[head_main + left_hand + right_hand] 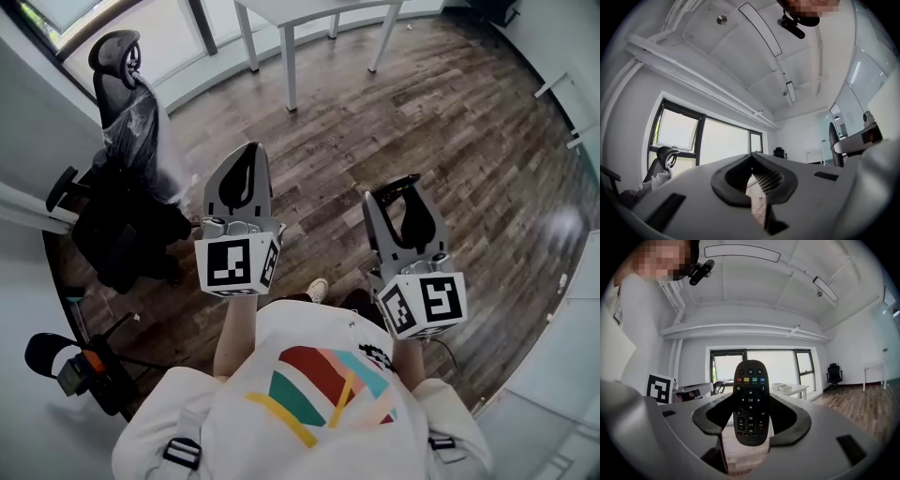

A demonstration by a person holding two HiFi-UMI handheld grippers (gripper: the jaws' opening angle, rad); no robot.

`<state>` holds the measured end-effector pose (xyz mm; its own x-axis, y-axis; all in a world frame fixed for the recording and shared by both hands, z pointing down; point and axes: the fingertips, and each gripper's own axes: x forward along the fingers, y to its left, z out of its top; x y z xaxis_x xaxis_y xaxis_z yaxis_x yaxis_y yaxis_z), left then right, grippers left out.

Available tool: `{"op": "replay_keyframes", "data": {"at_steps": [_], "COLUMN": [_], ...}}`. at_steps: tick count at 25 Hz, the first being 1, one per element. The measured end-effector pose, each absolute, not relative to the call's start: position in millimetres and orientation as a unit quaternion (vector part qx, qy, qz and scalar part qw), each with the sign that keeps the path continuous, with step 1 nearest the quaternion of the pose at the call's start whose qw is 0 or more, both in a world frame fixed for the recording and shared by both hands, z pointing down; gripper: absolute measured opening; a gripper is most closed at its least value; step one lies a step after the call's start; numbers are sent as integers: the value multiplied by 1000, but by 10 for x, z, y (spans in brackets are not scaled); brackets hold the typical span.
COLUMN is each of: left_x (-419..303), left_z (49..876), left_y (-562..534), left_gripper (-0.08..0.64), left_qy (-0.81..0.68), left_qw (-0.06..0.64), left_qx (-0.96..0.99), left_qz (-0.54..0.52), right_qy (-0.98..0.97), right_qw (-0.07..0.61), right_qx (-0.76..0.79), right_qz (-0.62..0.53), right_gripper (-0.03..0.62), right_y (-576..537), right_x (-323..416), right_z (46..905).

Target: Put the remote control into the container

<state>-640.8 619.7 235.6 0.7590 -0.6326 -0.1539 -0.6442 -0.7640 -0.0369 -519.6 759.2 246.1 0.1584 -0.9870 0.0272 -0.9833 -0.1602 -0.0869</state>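
The black remote control (750, 401) stands upright between the jaws of my right gripper (751, 400), buttons facing the camera, and the pads press on its sides. In the head view my right gripper (401, 187) is raised in front of the person's chest, and the remote (398, 182) shows only as a dark edge at its tip. My left gripper (244, 155) is held up beside it at the left. Its fingertips (751, 157) meet with nothing between them. No container appears in any view.
A wooden floor (450, 122) lies below. A black office chair (127, 84) and dark gear (84, 370) stand at the left. White table legs (291, 56) are at the top. A white table (790, 389) and a second chair (833, 373) stand by the windows.
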Motion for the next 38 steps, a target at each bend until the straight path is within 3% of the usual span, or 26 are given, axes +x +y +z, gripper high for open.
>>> {"op": "replay_keyframes", "data": {"at_steps": [11,22,38], "left_x": [-6027,-5473,-4779], "left_z": [2436,2840,2627], "left_y": [5649,4353,2985], "left_gripper": [8,8,8], "left_qy": [335,335,340], "left_qw": [32,-13,18], "left_qx": [-940,-942,-940], "left_qz": [53,18,4], "right_qy": [642,686,645], "right_qw": [2,-9,29], "right_qx": [-763,-719,-750], "right_qz": [-68,-113,-144], "right_gripper": [244,244,244], "right_y": [7178,5372,4405], "right_x": [-4923,-4320,-3382], "right_z": [2580,3052,3174]}}
